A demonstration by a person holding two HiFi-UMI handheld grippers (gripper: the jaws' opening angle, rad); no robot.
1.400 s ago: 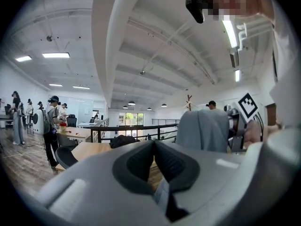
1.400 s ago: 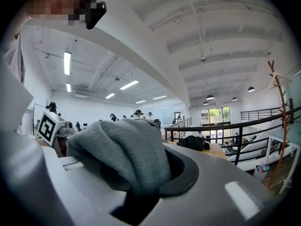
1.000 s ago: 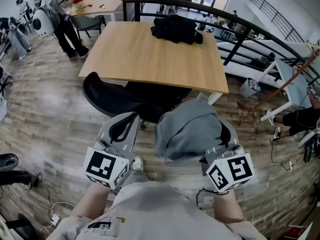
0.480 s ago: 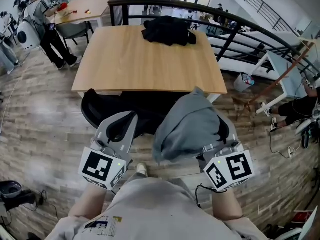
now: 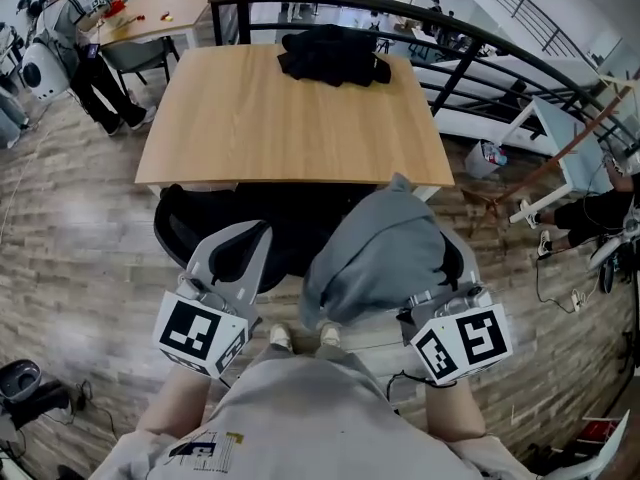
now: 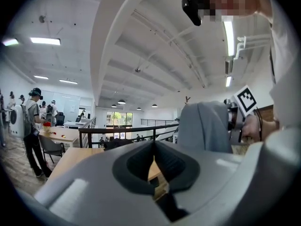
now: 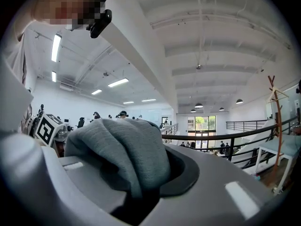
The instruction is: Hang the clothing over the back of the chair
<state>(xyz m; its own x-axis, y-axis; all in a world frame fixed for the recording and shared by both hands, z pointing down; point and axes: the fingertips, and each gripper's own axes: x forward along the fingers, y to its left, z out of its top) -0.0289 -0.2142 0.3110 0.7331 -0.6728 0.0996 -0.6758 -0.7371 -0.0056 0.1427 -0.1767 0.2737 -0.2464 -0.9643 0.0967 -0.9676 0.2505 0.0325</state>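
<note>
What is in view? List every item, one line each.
grey garment: one, grey, clamped in the right tongs, beside the chair
black garment: one, black, far side of the table
table: one, light wood, ahead of the person
chair: one, black, at the table's near edge
railing: one, black, behind the table
bystander: one, dark clothes, far left
floor: one, wood planks, all around
left tongs: one, grey, shut, nothing in them
right tongs: one, grey, shut on the grey garment
shoes: two, pale, below, between the tongs
</note>
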